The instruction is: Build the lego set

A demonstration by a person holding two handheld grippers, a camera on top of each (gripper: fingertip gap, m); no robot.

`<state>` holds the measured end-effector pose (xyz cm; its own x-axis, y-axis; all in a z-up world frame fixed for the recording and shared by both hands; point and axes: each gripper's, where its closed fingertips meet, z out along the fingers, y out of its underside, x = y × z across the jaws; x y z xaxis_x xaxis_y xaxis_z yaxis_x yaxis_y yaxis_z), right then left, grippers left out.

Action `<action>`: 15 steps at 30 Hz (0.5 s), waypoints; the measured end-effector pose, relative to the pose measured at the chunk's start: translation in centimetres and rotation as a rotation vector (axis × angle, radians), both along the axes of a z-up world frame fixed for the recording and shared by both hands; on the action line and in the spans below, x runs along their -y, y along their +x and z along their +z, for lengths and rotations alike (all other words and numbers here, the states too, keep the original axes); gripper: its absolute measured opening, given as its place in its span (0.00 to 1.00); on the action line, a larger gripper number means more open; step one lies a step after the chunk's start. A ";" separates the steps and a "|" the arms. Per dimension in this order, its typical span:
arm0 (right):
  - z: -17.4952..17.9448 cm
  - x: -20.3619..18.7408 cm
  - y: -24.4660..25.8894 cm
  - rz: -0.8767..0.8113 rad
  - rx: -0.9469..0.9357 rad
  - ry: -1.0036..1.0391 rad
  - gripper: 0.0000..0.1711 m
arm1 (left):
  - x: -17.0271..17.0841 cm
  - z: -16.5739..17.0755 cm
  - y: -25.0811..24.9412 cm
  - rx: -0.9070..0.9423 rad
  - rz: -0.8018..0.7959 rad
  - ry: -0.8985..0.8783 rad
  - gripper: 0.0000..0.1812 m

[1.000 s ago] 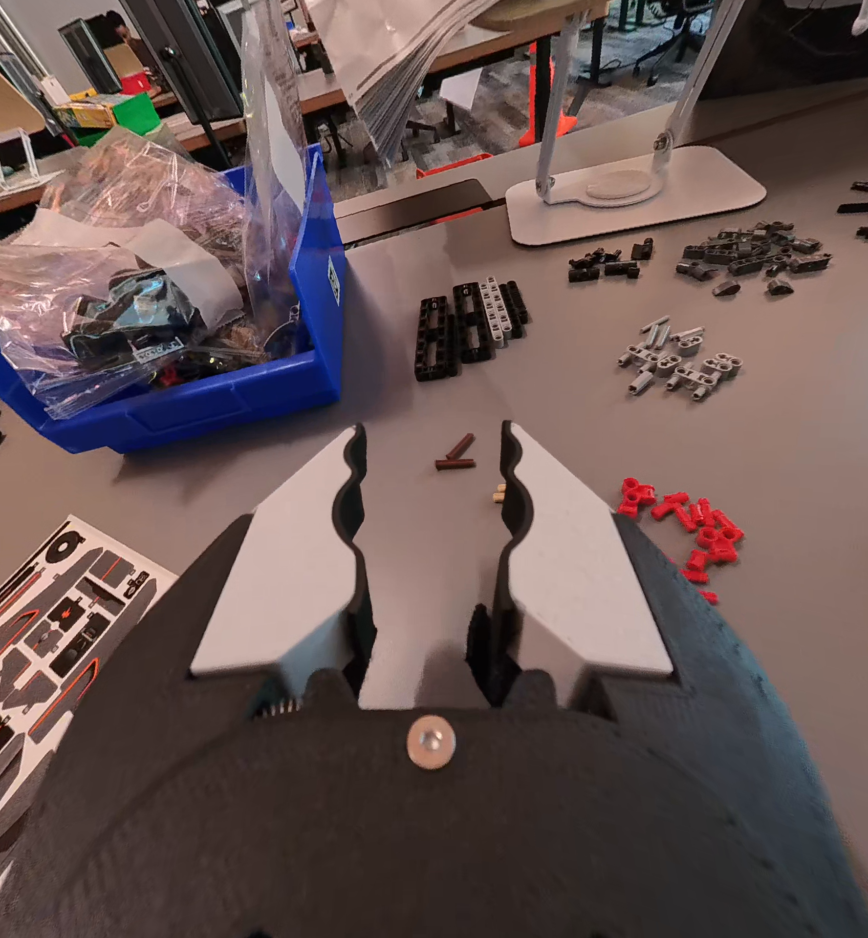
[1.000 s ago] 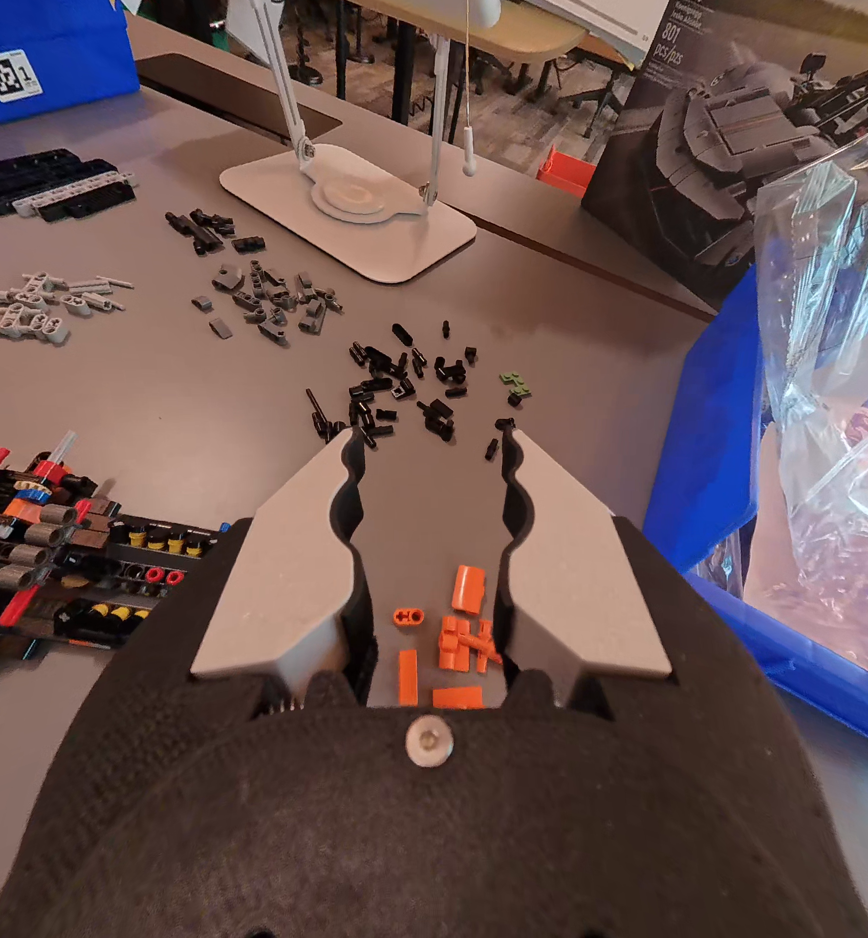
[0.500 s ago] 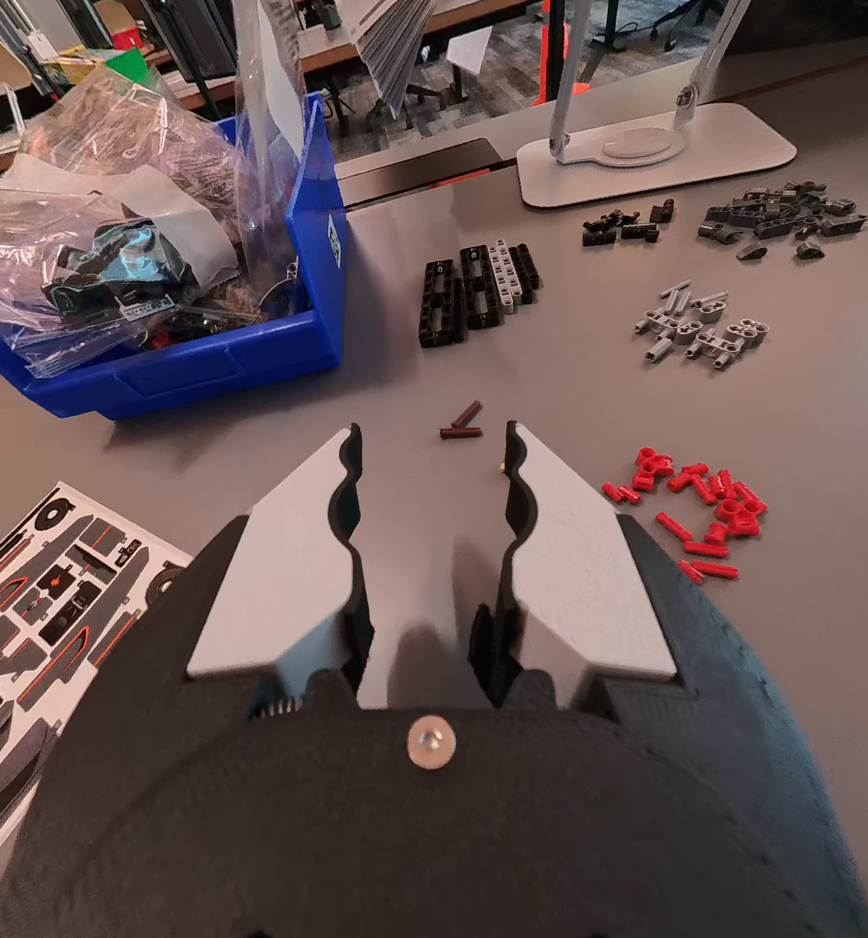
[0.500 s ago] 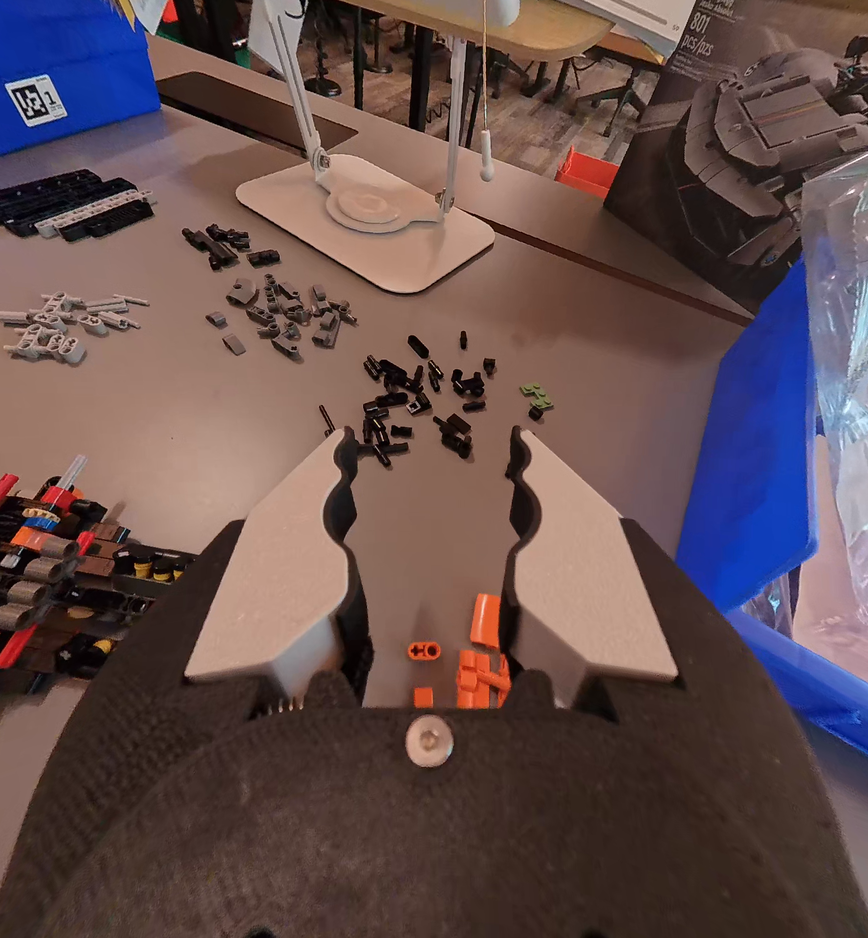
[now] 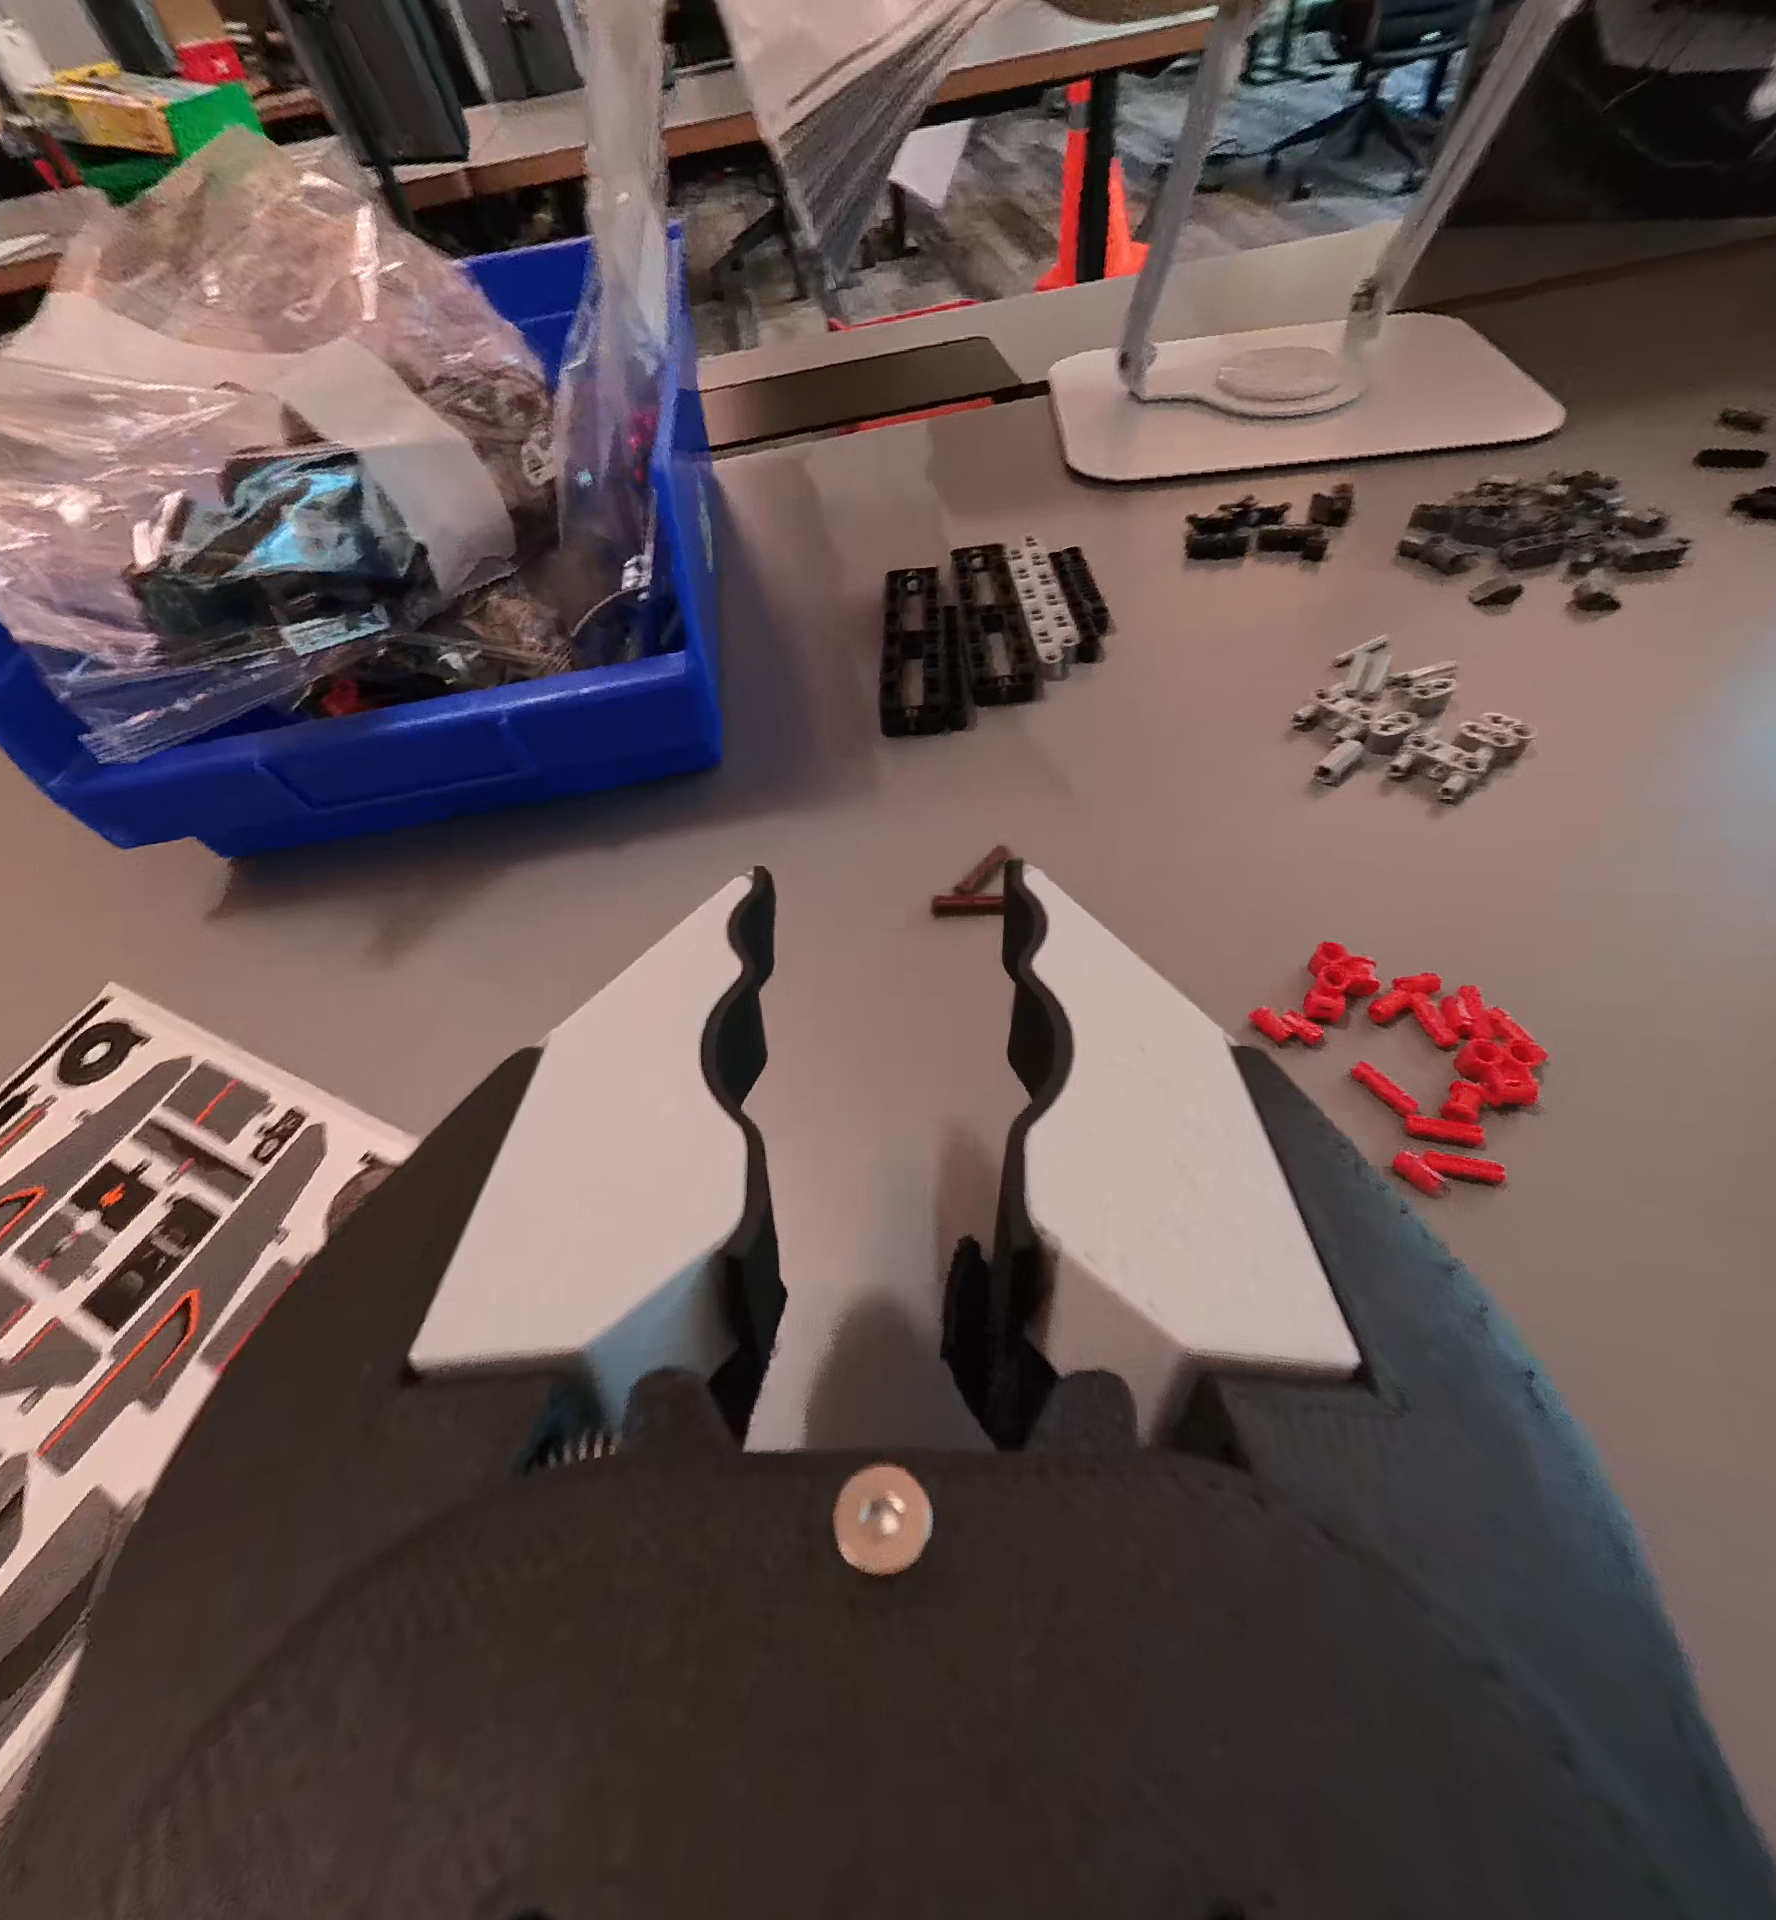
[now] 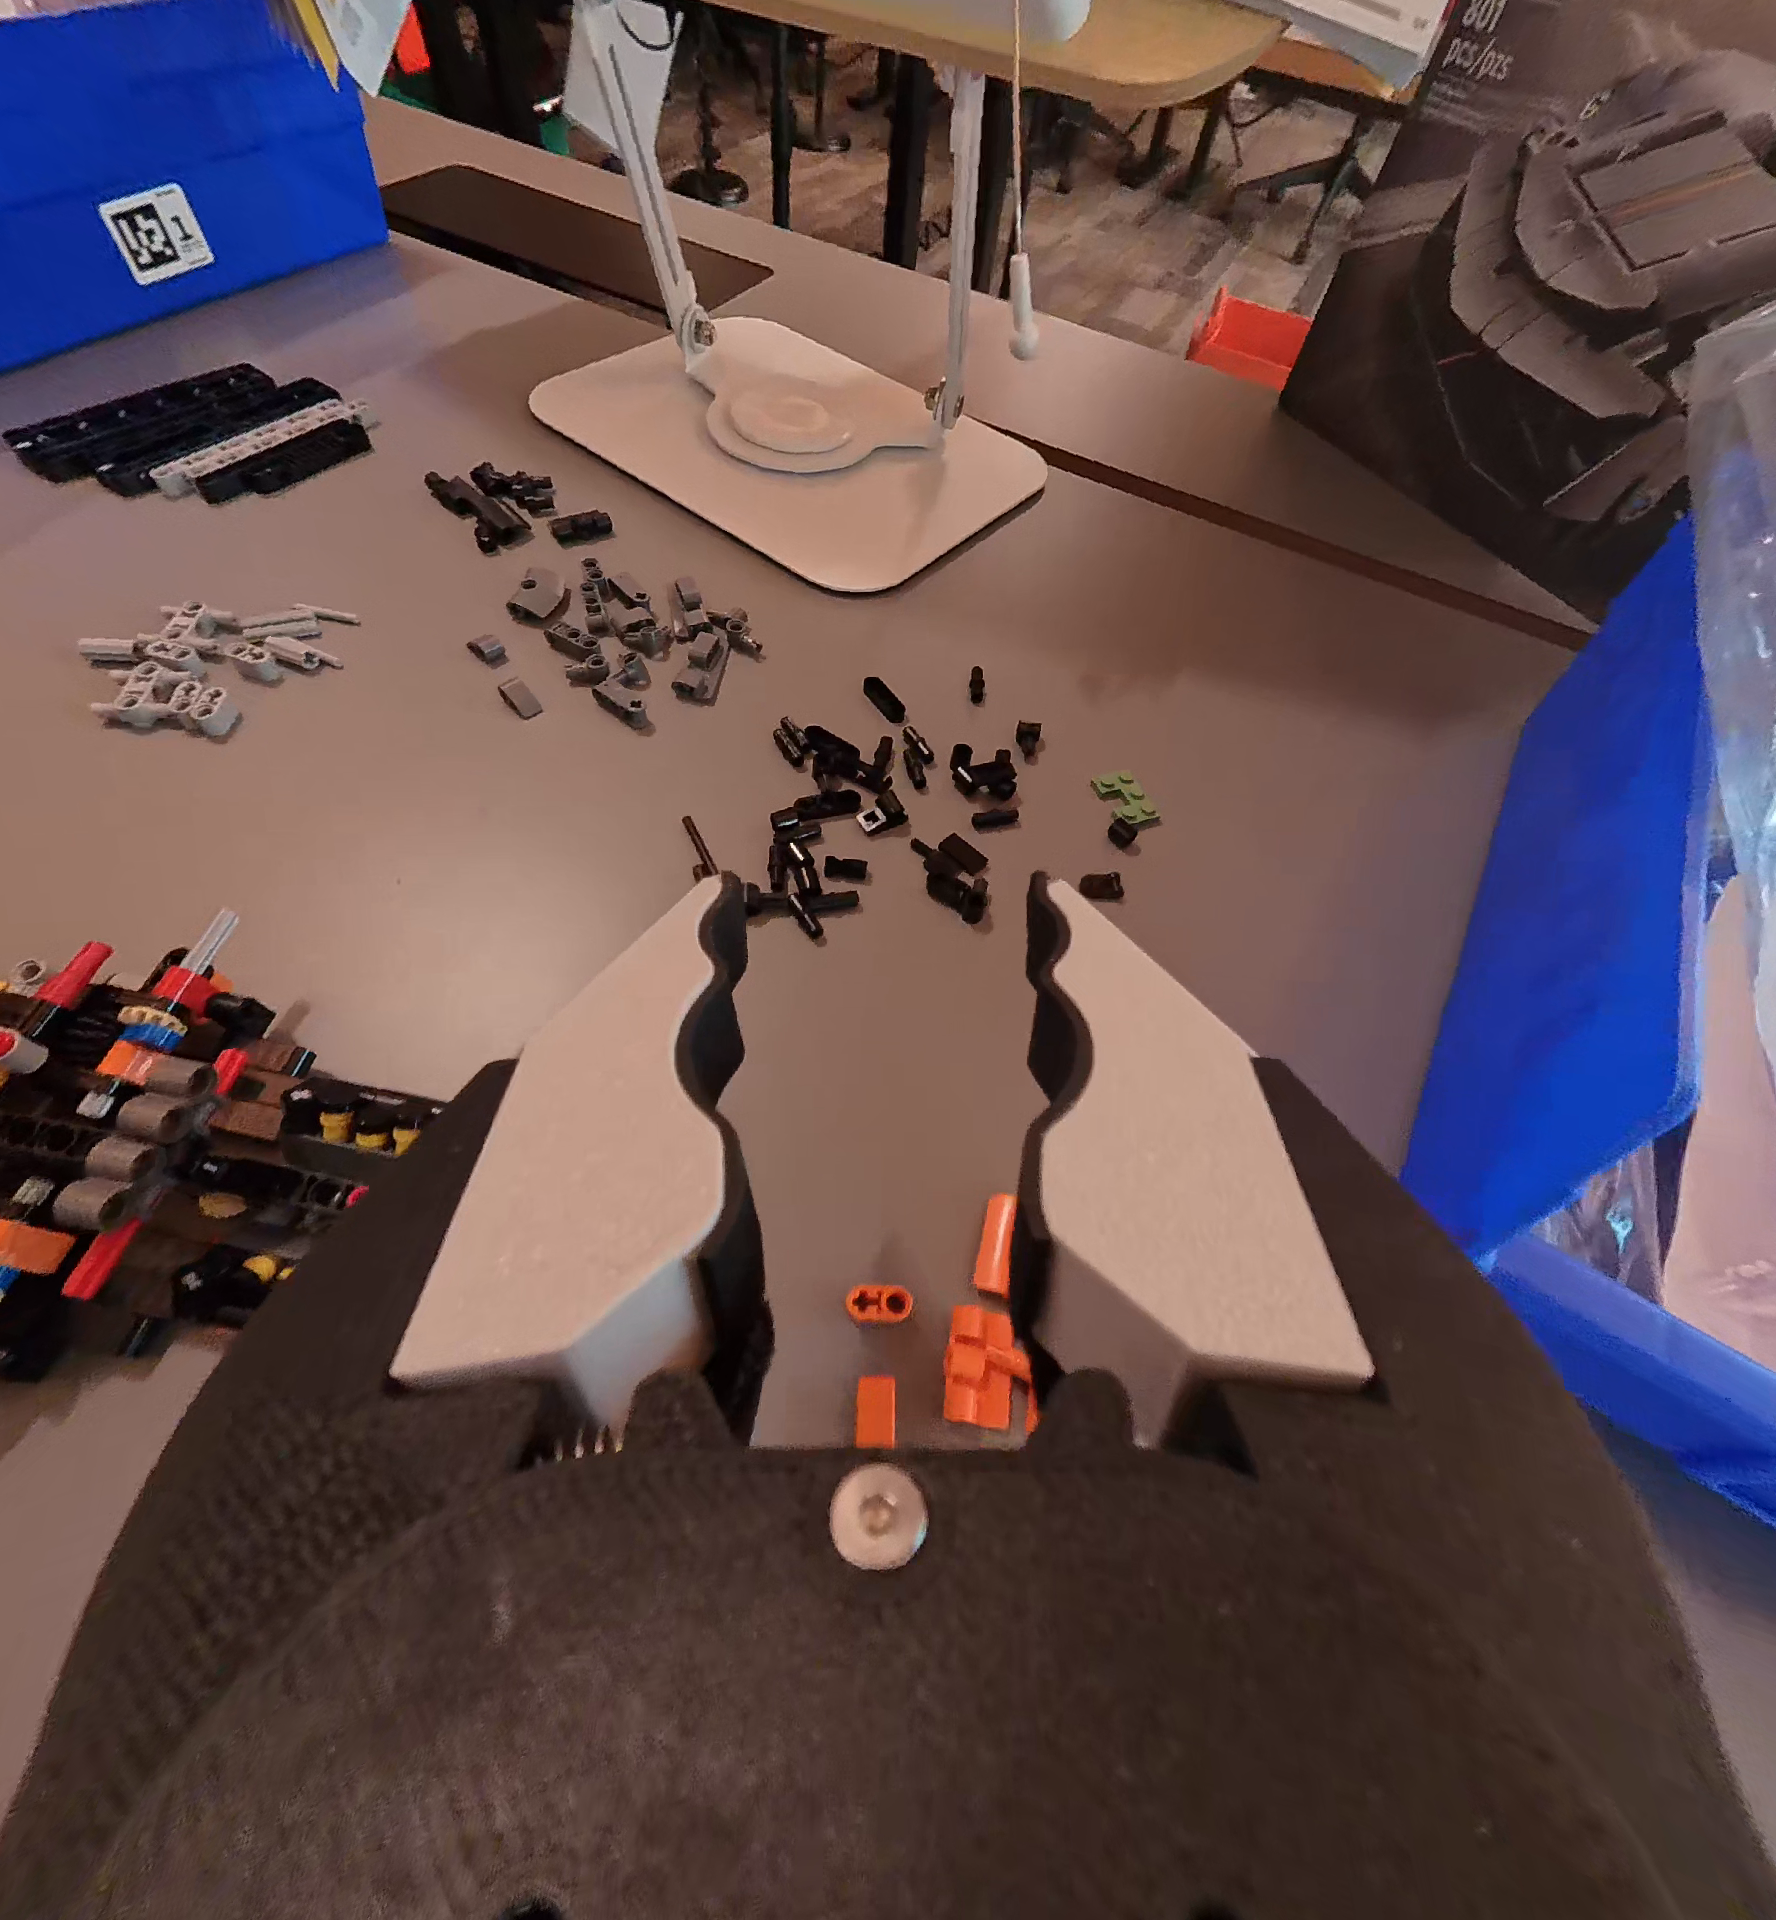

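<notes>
My left gripper (image 5: 886, 883) is open and empty above the grey table, just short of two small brown pins (image 5: 970, 891). Red pins (image 5: 1424, 1049) lie to its right, black beams (image 5: 988, 629) and light grey connectors (image 5: 1403, 732) farther off. My right gripper (image 6: 882, 888) is open and empty. Orange pieces (image 6: 977, 1340) lie on the table between its fingers near the base. Scattered black pins (image 6: 873, 810) lie just ahead of its tips. A part-built multicoloured assembly (image 6: 105, 1132) sits at the left.
A blue bin (image 5: 427, 748) holding clear bags stands at the far left. A sticker sheet (image 5: 84, 1195) lies at the near left. A white lamp base (image 6: 790, 447) stands at the back. Another blue bin (image 6: 1590, 987) and the set's box (image 6: 1549, 312) are at the right.
My left gripper has drifted left and back, so the brown pins now sit by its right fingertip. My right gripper pulled back, then eased forward again. Both stay open.
</notes>
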<state>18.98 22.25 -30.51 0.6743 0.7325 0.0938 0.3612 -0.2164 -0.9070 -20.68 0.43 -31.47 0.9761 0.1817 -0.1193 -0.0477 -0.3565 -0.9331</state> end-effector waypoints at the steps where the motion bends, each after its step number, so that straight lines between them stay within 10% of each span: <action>1: -0.1 0.2 0.0 0.013 -0.002 -0.009 0.30 | -0.2 0.1 0.6 -0.001 -0.031 0.000 0.23; 15: -5.5 6.4 1.2 0.279 0.183 -0.259 0.19 | -3.1 -2.9 20.3 -0.177 -0.666 -0.271 0.23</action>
